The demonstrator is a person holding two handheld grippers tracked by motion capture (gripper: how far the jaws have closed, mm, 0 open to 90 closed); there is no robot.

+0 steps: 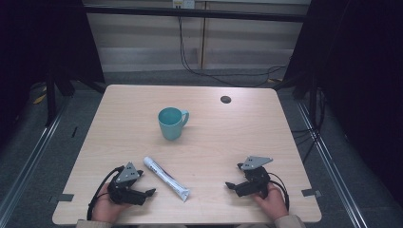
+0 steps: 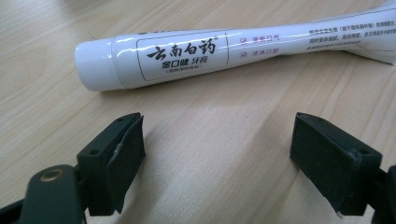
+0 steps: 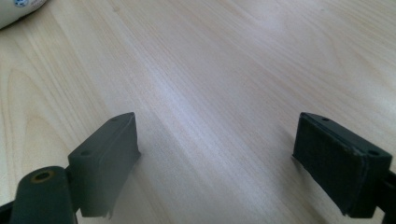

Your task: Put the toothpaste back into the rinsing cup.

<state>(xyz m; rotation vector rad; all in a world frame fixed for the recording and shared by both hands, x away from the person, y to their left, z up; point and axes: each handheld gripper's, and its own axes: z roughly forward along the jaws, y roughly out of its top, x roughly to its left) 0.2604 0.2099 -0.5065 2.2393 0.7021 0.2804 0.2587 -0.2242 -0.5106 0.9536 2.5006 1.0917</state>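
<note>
A white toothpaste tube (image 1: 166, 178) lies flat on the wooden table (image 1: 142, 104), near the front, its cap end toward the far left. In the left gripper view the tube (image 2: 224, 51) lies crosswise just beyond the jaws, apart from them. My left gripper (image 1: 148, 193) rests at the front left, open, with bare wood between its pads (image 2: 123, 154). At the front right my right gripper (image 1: 231, 185) is open over bare table, nothing between its fingers (image 3: 107, 154). A teal mug (image 1: 171, 123) stands upright mid-table, handle to the right.
A small dark round hole (image 1: 225, 99) sits near the table's far right. Cables hang behind the far edge. Tape marks sit at the front corners (image 1: 311, 192). Bare wood lies between the two grippers.
</note>
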